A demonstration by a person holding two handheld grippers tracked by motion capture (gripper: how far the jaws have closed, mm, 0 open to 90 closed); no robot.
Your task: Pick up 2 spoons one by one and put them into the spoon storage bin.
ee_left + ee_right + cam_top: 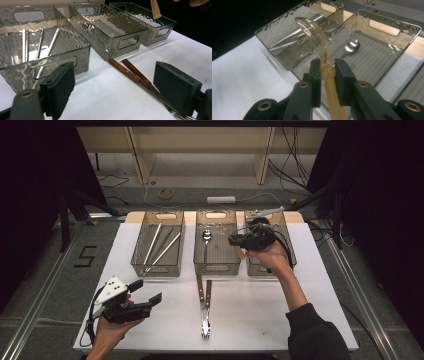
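Right gripper (pixel 327 72) is clamped on a spoon (pixel 317 37) above the middle bin (pixel 409 27); left gripper (pixel 122 87), in front of that bin, sits wide open. I'd tip the bowl low inside before releasing.

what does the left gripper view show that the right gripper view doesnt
Left gripper view: the left tool with jaws open above the white table, and two wood-handled utensils lying on it. Right gripper view: the right tool shut on an amber spoon, and a metal spoon in the middle bin. Both: the middle bin and the left bin with its metal sticks.
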